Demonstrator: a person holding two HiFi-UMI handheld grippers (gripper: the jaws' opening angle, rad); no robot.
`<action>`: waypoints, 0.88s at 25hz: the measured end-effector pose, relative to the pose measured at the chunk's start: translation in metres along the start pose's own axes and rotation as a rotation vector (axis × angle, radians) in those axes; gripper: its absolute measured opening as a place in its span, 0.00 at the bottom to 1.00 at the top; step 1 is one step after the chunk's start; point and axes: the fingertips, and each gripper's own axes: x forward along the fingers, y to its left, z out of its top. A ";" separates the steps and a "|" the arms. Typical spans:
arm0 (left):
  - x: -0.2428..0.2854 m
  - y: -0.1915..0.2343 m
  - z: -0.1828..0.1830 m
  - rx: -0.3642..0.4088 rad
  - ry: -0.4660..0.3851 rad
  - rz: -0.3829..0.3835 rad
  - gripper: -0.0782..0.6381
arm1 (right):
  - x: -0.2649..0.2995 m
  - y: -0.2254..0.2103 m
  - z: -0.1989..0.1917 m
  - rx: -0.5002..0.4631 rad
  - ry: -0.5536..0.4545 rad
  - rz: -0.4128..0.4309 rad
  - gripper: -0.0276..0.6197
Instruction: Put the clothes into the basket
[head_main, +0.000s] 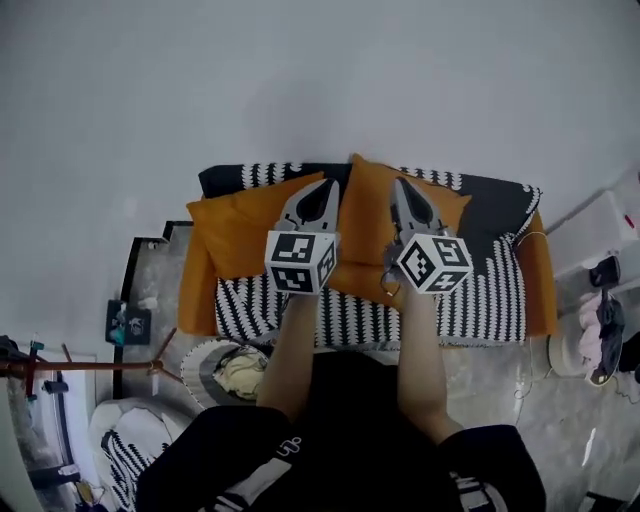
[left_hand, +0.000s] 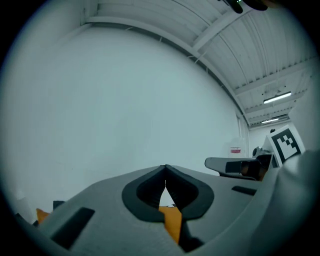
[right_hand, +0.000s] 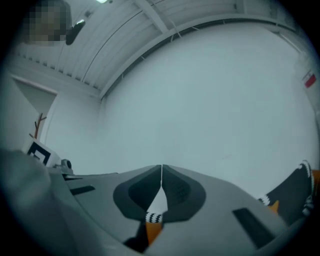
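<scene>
Both grippers are held up side by side over a sofa and point at a plain white wall. My left gripper (head_main: 328, 188) is shut with nothing in it, and in the left gripper view its jaws (left_hand: 165, 172) meet in front of the wall. My right gripper (head_main: 401, 186) is also shut and empty, its jaws (right_hand: 161, 171) closed in the right gripper view. A round white basket (head_main: 197, 372) stands on the floor at the lower left, beside my left forearm. A pale yellowish cloth (head_main: 243, 376) lies in it.
The sofa (head_main: 490, 285) has a black-and-white striped cover and two orange cushions (head_main: 240, 225). More clothes (head_main: 603, 335) hang by a white stand at the right. A striped bag (head_main: 130, 445), a wooden rack (head_main: 95, 366) and a dark-framed table (head_main: 150, 270) stand at the left.
</scene>
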 end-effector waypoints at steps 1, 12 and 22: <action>0.002 -0.002 0.008 0.010 -0.008 0.008 0.12 | -0.001 -0.002 0.005 -0.029 0.005 -0.021 0.06; 0.007 -0.005 0.028 0.027 -0.042 0.020 0.12 | 0.001 0.005 0.022 -0.120 0.017 -0.058 0.06; 0.001 0.005 0.039 0.016 -0.074 0.017 0.12 | 0.010 0.020 0.025 -0.151 0.023 -0.040 0.06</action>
